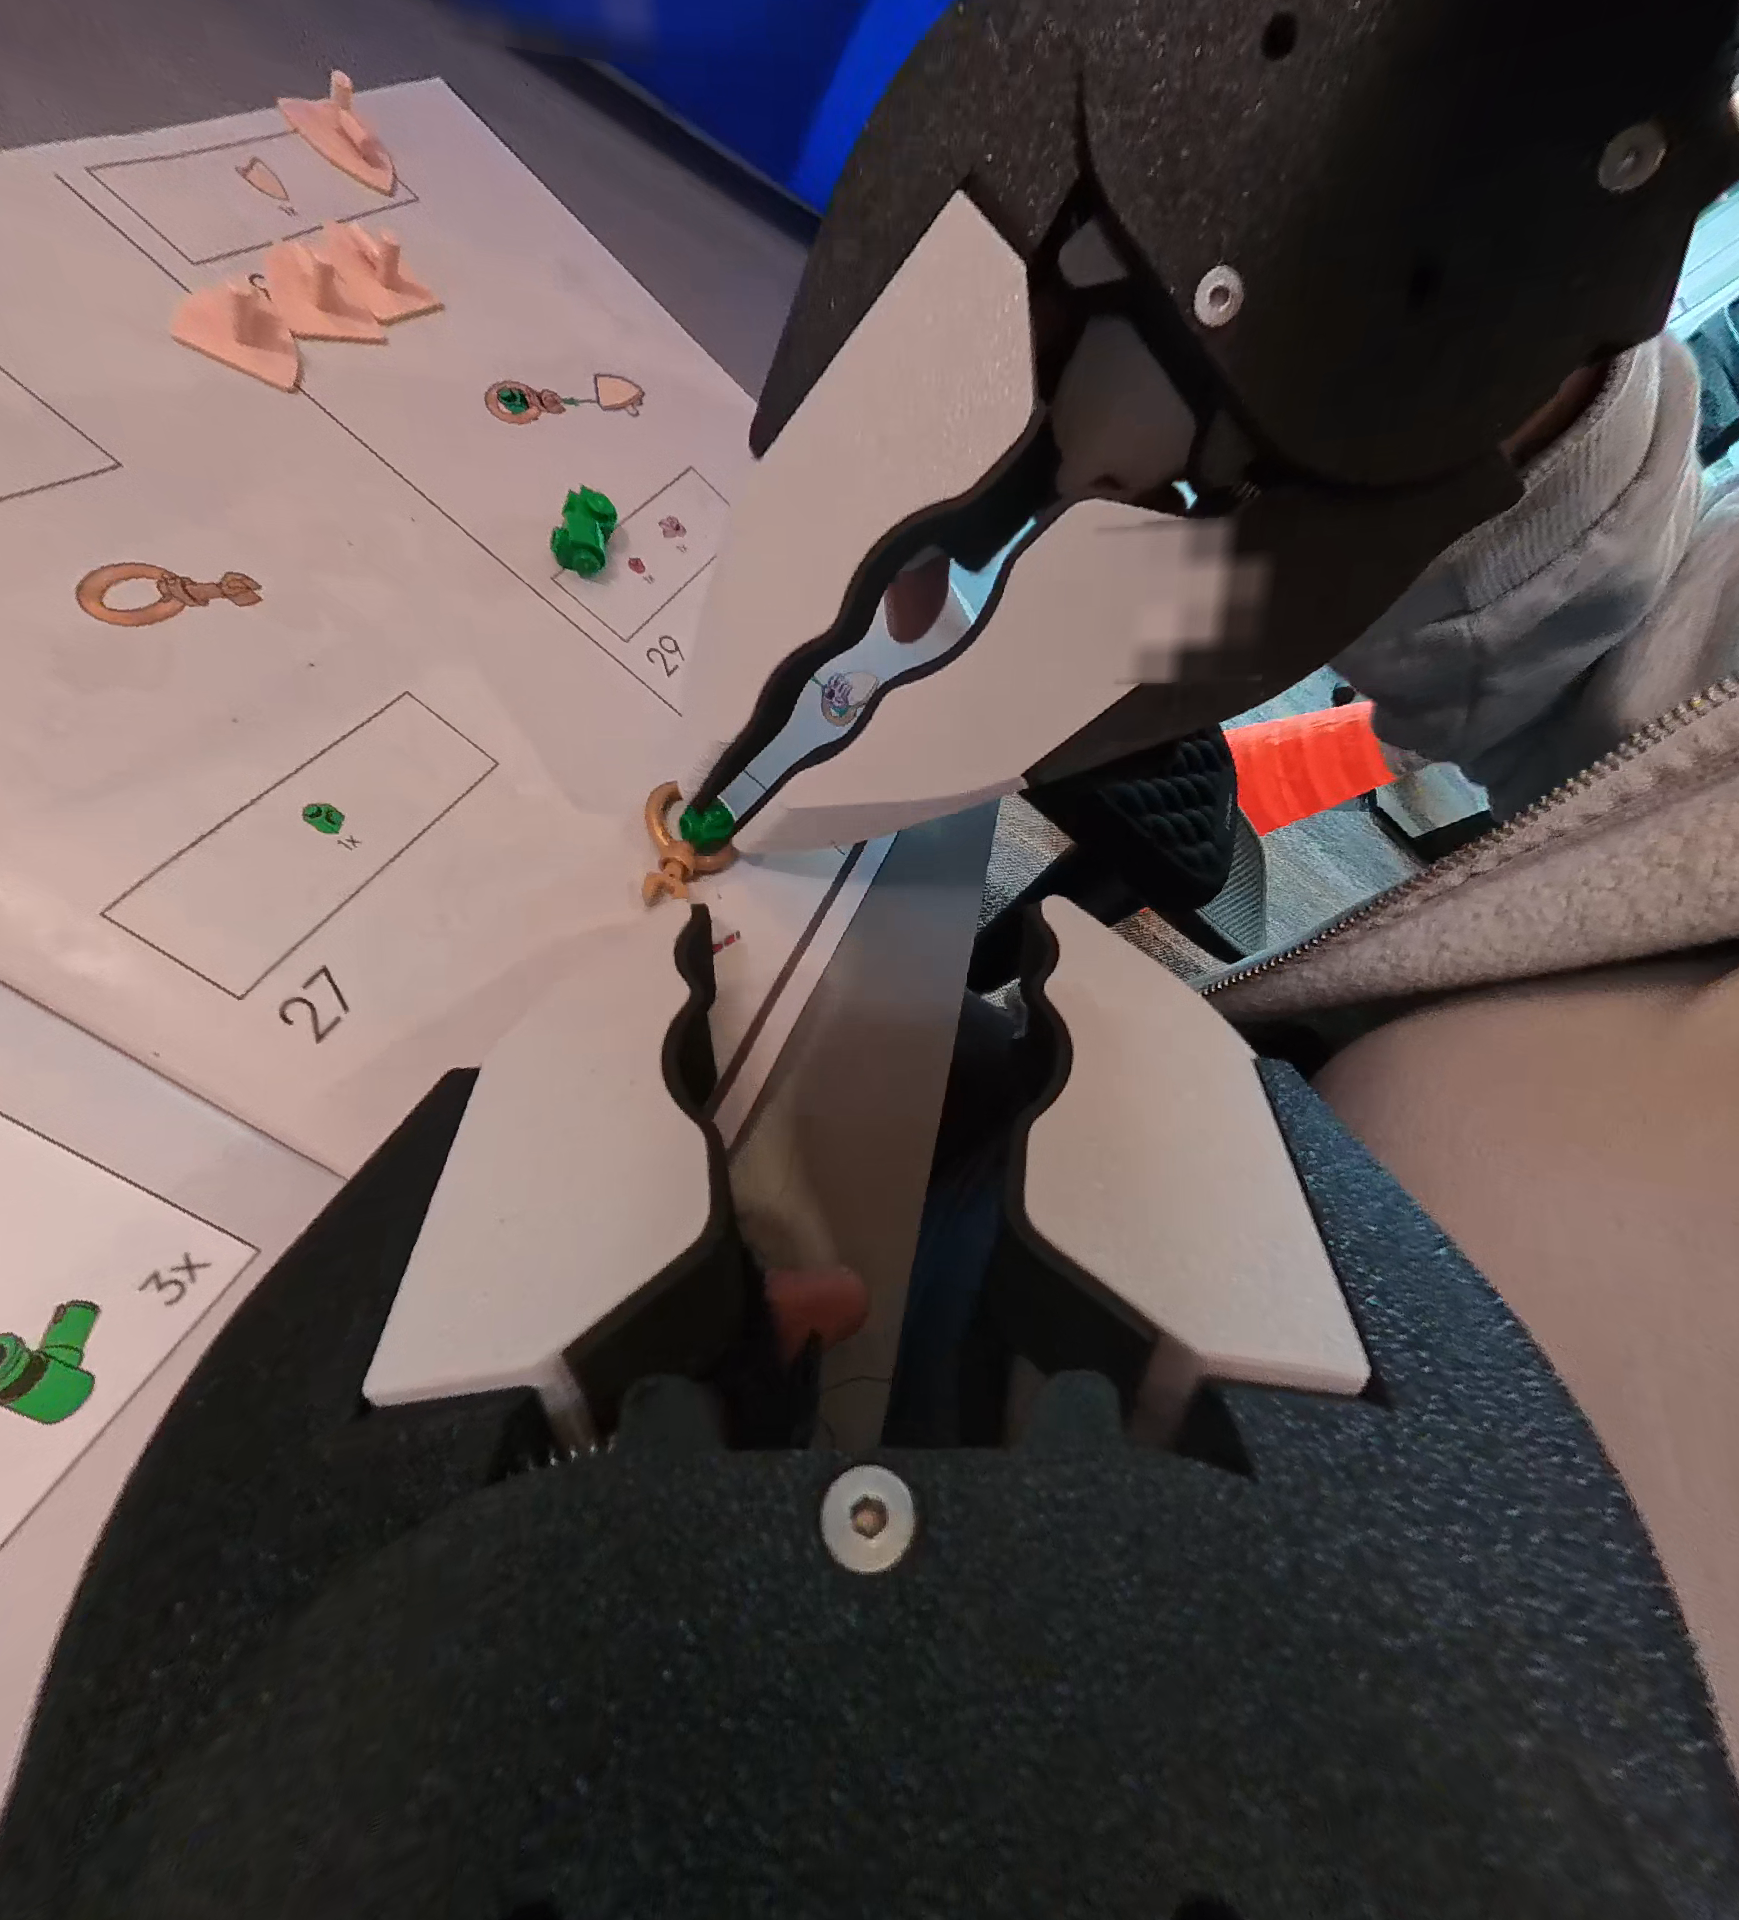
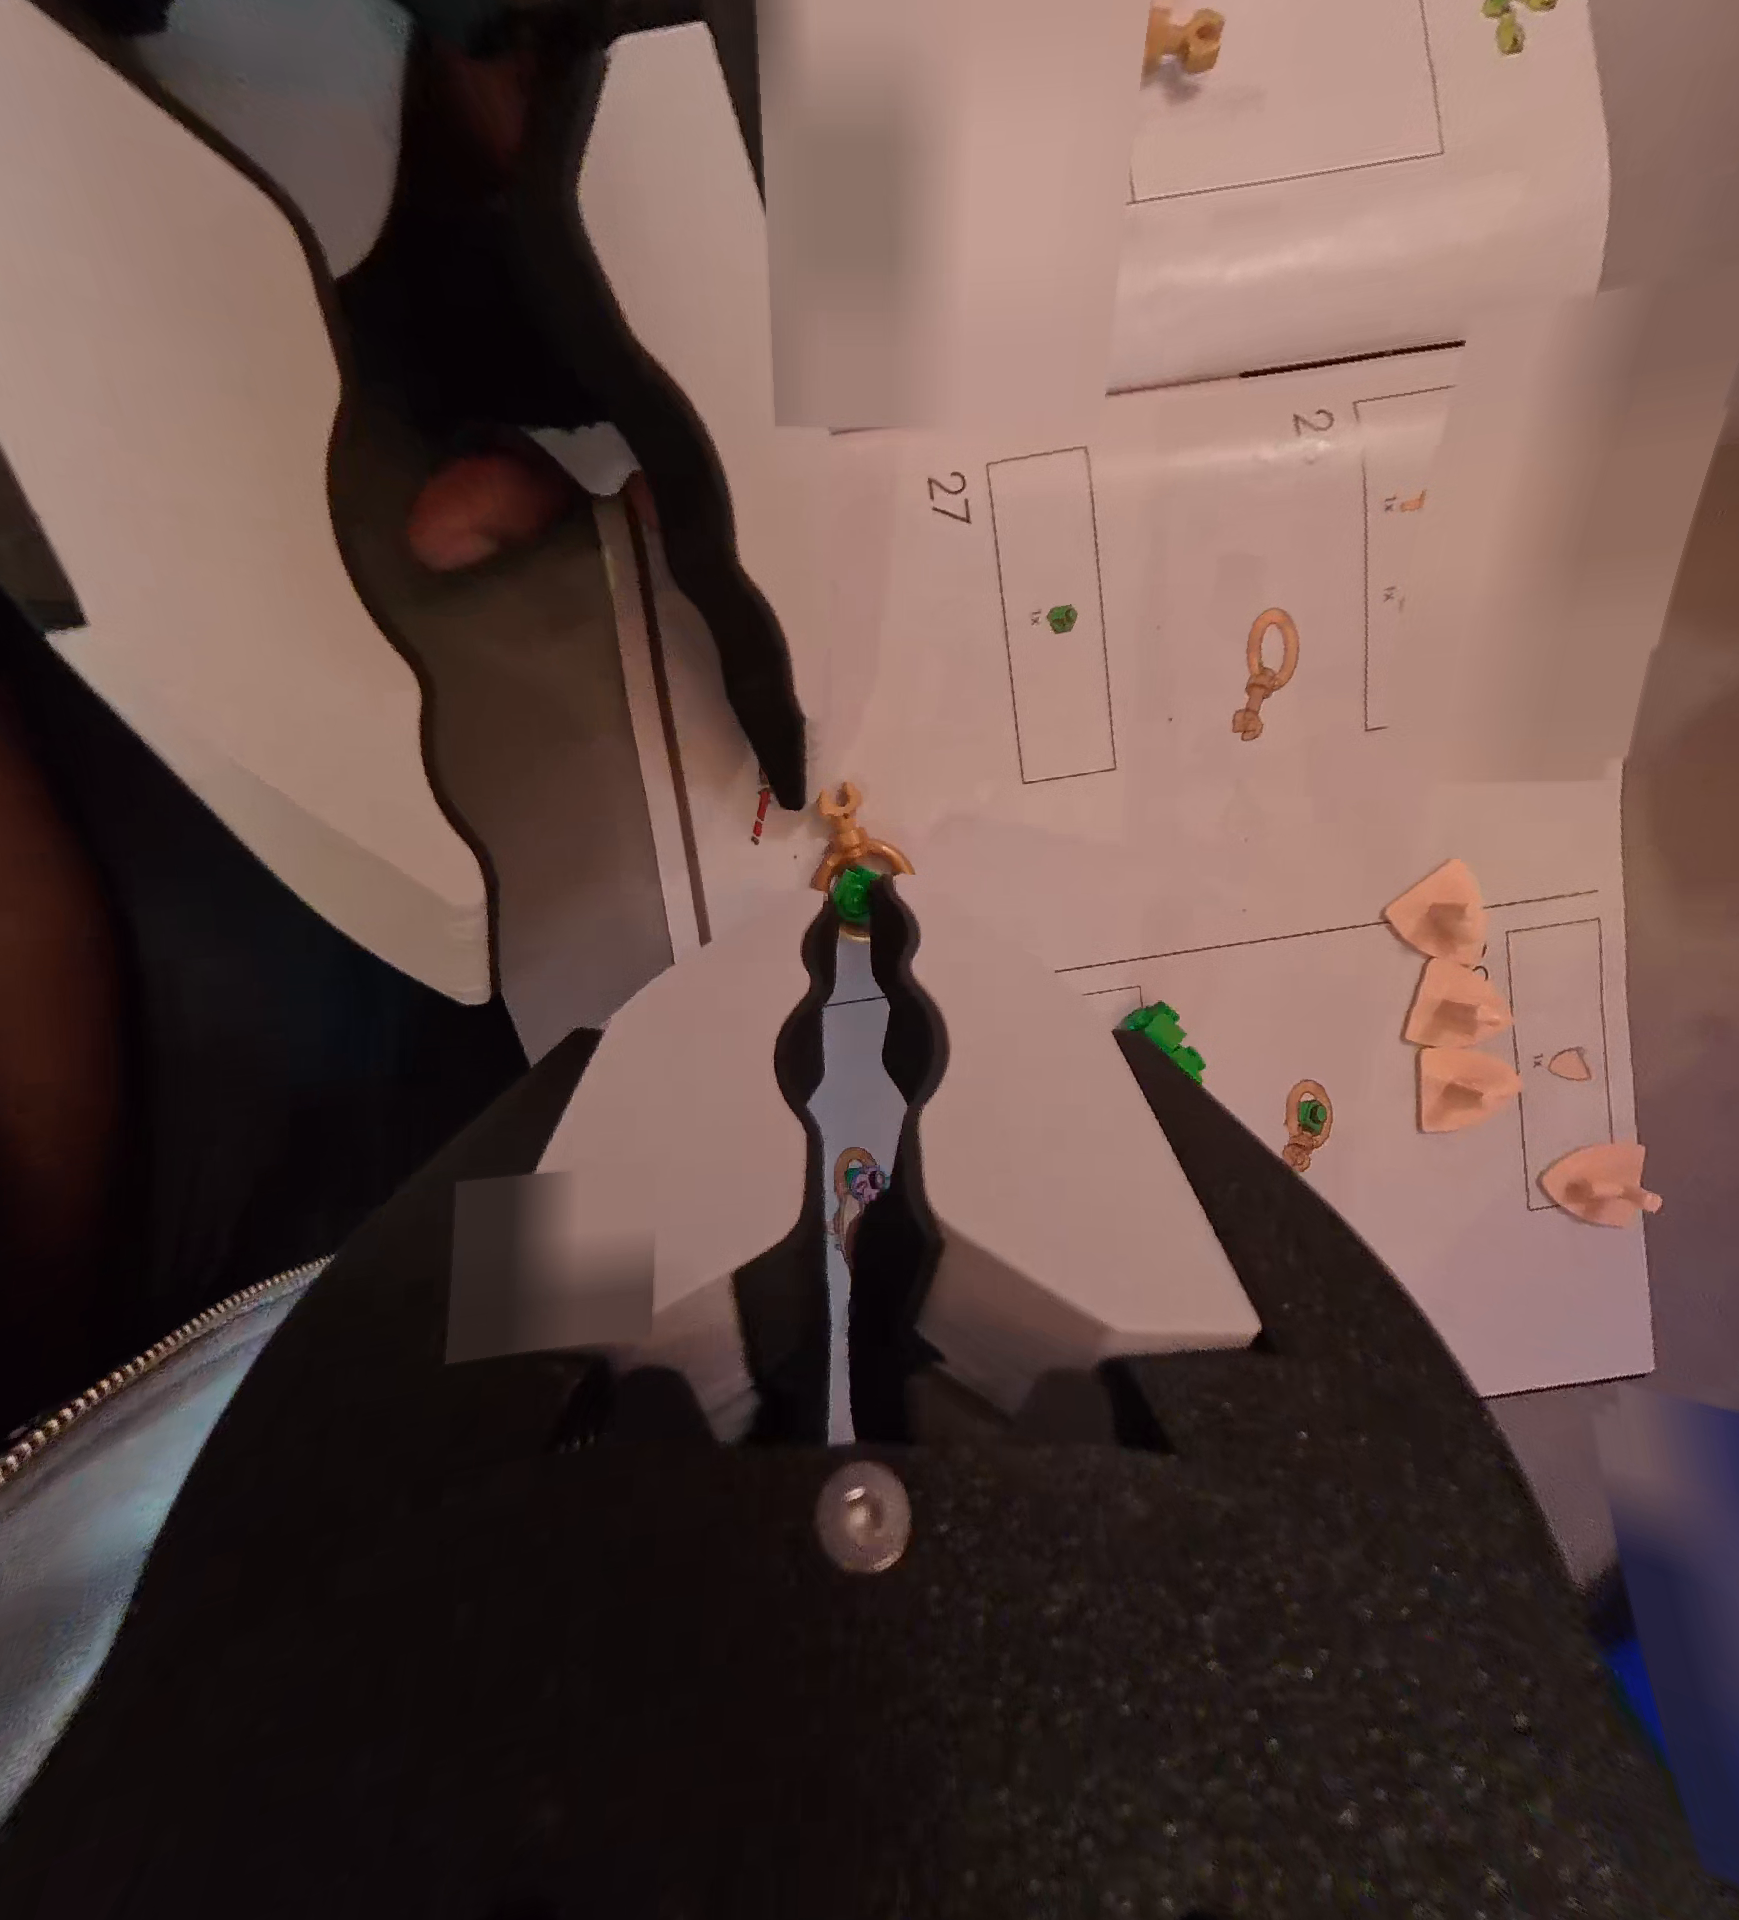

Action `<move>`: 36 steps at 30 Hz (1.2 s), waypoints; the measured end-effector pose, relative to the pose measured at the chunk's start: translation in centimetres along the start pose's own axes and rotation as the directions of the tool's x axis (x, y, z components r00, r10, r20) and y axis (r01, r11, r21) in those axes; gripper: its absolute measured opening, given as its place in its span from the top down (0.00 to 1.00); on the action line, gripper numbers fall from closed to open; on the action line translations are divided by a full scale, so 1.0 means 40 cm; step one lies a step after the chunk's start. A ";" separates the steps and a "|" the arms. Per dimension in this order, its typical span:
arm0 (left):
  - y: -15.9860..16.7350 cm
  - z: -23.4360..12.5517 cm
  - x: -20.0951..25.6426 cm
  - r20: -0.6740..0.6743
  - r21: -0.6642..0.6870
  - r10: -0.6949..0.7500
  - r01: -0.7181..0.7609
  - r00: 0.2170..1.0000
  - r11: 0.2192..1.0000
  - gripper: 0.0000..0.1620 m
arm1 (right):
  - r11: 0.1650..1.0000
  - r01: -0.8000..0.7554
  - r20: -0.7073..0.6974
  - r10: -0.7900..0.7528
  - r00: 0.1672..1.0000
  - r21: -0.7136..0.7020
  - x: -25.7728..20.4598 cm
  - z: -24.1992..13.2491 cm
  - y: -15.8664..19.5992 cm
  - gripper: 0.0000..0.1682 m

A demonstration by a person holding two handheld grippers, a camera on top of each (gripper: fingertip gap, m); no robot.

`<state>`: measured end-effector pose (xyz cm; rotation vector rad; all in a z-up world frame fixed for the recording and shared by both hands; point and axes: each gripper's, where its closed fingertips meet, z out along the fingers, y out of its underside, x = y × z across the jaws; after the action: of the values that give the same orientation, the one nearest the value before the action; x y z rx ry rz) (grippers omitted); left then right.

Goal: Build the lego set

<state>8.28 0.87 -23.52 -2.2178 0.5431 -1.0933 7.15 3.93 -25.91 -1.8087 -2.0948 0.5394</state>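
Note:
A small green stud [image 1: 707,823] is pinched in my right gripper [image 1: 725,831], which comes down from the upper right. The stud sits inside the loop of a gold ring piece [image 1: 664,821] lying on the white instruction sheet [image 1: 221,727]. In the right wrist view my right gripper [image 2: 849,899] is shut on the green stud [image 2: 852,891] against the gold ring [image 2: 860,844]. My left gripper [image 1: 873,909] is open and empty, one fingertip just below the ring's clip. It also shows open in the right wrist view [image 2: 626,883].
A green piece [image 1: 584,530] and several peach petal pieces [image 1: 309,307] lie on the sheet farther off; the right wrist view shows them too, the green piece [image 2: 1166,1034] and the petals [image 2: 1457,1013]. The table edge [image 1: 896,1039] and a person's grey zip jacket [image 1: 1571,831] are close by.

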 end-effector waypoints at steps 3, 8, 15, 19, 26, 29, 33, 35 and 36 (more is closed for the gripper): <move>-0.006 0.000 -0.005 -0.002 0.001 0.000 0.000 1.000 1.000 0.65 | 0.998 0.066 0.025 -0.065 0.998 -0.019 0.000 0.000 0.001 0.96; -0.013 -0.002 -0.013 -0.001 -0.006 0.002 -0.002 1.000 1.000 0.64 | 0.980 0.192 0.058 -0.189 0.980 -0.055 0.003 0.003 -0.001 0.97; -0.019 -0.012 -0.024 0.015 0.007 0.019 -0.019 1.000 1.000 0.64 | 0.978 0.201 0.058 -0.198 0.978 -0.052 0.003 0.003 -0.001 0.97; -0.019 -0.003 -0.019 0.000 -0.002 0.023 -0.023 1.000 1.000 0.63 | 0.969 0.240 0.062 -0.236 0.970 -0.063 0.004 0.003 0.000 0.97; -0.018 -0.004 -0.019 0.006 0.008 0.038 -0.038 0.999 0.999 0.63 | 0.963 0.260 0.067 -0.256 0.964 -0.071 0.013 0.004 -0.001 0.97; -0.018 -0.004 -0.021 0.004 0.008 0.037 -0.037 0.999 0.999 0.63 | 0.957 0.278 0.052 -0.275 0.960 -0.078 0.013 0.003 -0.002 0.97; -0.021 -0.009 -0.028 0.026 0.012 0.054 -0.054 0.998 0.998 0.62 | 0.946 0.310 0.066 -0.305 0.950 -0.094 0.014 0.004 -0.003 0.97; -0.022 -0.012 -0.033 0.035 0.011 0.060 -0.061 0.998 0.998 0.62 | 0.937 0.334 0.088 -0.326 0.941 -0.103 0.014 0.005 -0.004 0.97; -0.019 -0.011 -0.032 0.031 0.003 0.057 -0.057 0.998 0.998 0.62 | 0.933 0.343 0.094 -0.334 0.938 -0.110 0.015 0.006 -0.005 0.97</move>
<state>7.26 2.05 -23.53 -2.1988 0.5870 -1.0281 6.78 4.48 -26.03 -1.4548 -2.4709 0.3959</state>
